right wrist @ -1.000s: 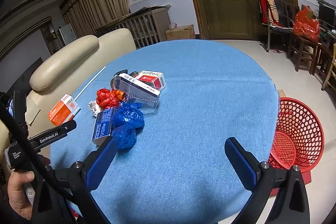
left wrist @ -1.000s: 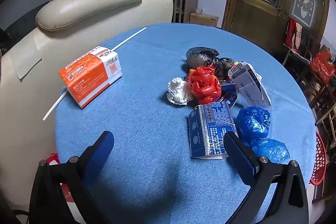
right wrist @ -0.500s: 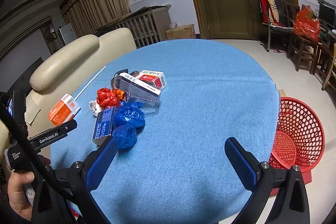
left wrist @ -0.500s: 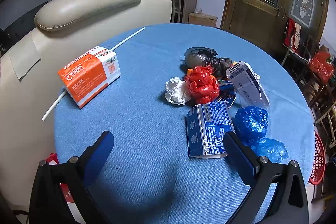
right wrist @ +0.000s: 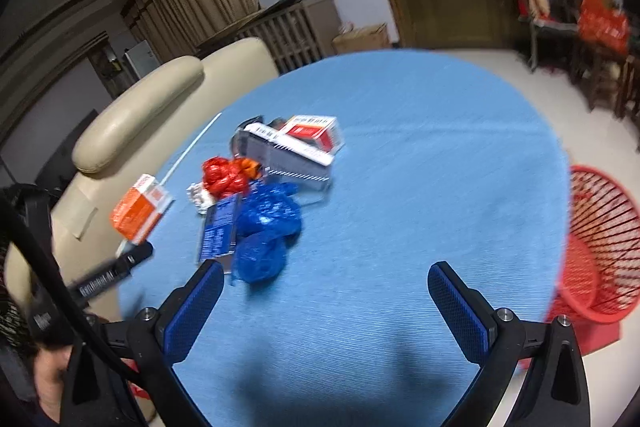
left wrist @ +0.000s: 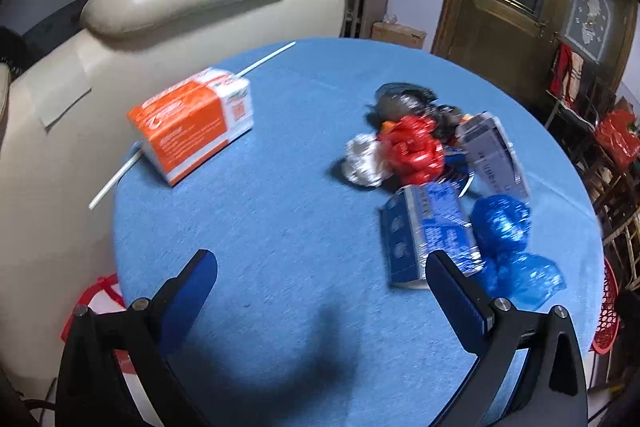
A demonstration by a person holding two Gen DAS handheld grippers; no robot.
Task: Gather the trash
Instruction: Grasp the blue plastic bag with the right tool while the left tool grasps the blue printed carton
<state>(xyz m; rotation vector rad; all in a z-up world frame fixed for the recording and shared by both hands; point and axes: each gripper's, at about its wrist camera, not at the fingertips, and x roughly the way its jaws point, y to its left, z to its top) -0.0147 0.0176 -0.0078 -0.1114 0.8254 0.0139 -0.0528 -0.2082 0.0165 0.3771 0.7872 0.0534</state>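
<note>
Nothing appears collected yet — all the trash in view lies on the blue counter (right wrist: 420, 155), and what shows of the red mesh basket (right wrist: 600, 247) on the floor off the counter's right edge looks empty, though part of it is cut off by the frame. Taking the crumpled red bag (left wrist: 414, 149) as the landmark: a ball of foil (left wrist: 362, 161) touches its left side, a dark crumpled bag (left wrist: 400, 99) sits just behind it, a grey printed carton (left wrist: 492, 155) lies just to its right, and a flattened blue carton (left wrist: 428, 231) lies in front of it with two blue plastic bags (left wrist: 508, 247) just beside that. A red-and-white box (right wrist: 312, 131) sits behind the grey carton, seen from the right wrist. Well to the left of the red bag are an orange box (left wrist: 192, 123) and a thin white stick (left wrist: 184, 131) running under it toward the counter's edge. The left claw (left wrist: 320, 283) is spread wide and holds nothing, hovering near the blue carton; the right claw (right wrist: 324, 299) is likewise spread and empty, over bare cloth in front of the pile. Judging by this, the whole job remains — every piece has yet to be picked up and carried to the basket.
</note>
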